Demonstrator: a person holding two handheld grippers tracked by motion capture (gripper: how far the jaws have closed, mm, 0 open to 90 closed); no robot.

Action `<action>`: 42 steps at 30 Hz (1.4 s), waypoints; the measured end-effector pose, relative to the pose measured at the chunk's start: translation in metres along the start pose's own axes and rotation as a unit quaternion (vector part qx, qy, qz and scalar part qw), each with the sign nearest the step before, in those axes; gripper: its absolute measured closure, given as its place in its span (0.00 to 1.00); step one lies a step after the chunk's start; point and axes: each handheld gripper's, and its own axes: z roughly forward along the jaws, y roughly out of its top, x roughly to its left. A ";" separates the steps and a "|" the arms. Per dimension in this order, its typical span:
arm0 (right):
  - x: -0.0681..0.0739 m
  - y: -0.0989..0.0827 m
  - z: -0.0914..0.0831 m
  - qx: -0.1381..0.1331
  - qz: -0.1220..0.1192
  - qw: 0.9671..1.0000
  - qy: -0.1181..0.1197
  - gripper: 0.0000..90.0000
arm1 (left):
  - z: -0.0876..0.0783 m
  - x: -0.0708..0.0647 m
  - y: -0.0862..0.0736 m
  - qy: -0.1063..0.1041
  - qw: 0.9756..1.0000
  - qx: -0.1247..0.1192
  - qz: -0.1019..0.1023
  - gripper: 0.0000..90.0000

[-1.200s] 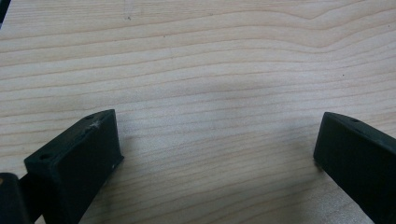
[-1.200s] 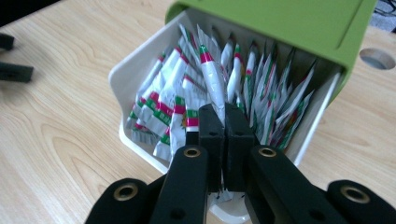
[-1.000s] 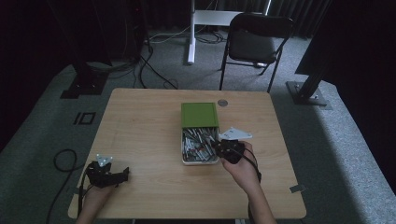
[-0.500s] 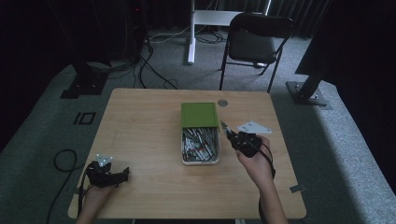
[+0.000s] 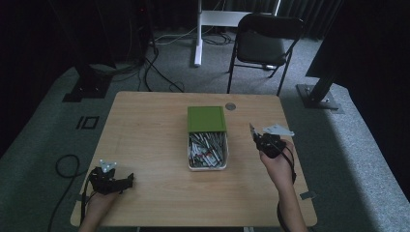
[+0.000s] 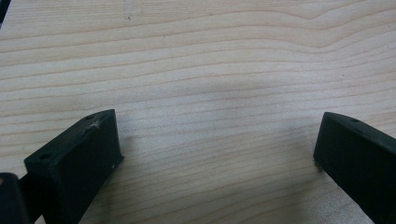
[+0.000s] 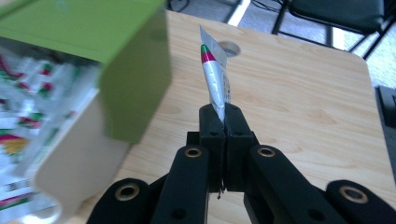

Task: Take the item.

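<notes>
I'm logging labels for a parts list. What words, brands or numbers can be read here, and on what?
No text is readable.
Packet clamped in the right gripper: small print along its edge, too blurred to read.
Packets in the box: red and green markings, too small to read.
Green lid: plain.

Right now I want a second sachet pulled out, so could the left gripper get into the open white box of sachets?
Probably yes: the left gripper is open, holds nothing, and bare wooden table lies between it and the white box, whose sliding green lid leaves the sachets uncovered.
</notes>
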 end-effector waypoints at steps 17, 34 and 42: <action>-0.040 -0.027 0.057 0.022 0.022 0.995 -0.090 0.99 | 0.000 0.000 0.000 0.000 1.000 0.000 0.000 0.01; -0.028 -0.035 0.106 0.069 0.048 0.995 -0.044 0.96 | 0.000 0.000 0.000 0.000 1.000 0.000 0.000 0.01; -0.010 -0.045 0.119 0.067 0.065 0.996 -0.003 0.89 | 0.000 0.000 0.000 0.000 1.000 0.000 0.000 0.02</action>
